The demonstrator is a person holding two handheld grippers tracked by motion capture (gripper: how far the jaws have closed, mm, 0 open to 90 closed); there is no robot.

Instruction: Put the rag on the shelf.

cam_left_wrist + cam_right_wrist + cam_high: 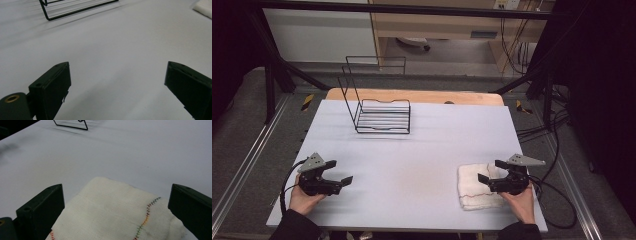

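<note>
Where the high view's lower left begins, a hand holding the left gripper (339, 171) low over the pale table (422, 165), jaws spread apart, nothing between them. Above centre-left of that frame, standing upright near the table's far edge, a black wire rack (379, 112), well apart from both grippers. Lower right of the frame, a folded white cloth (474, 187) with multicoloured stitching, lying flat near the front edge. Just above its right part, the right gripper (488, 171), jaws wide apart, straddling the cloth without clamping it.
</note>
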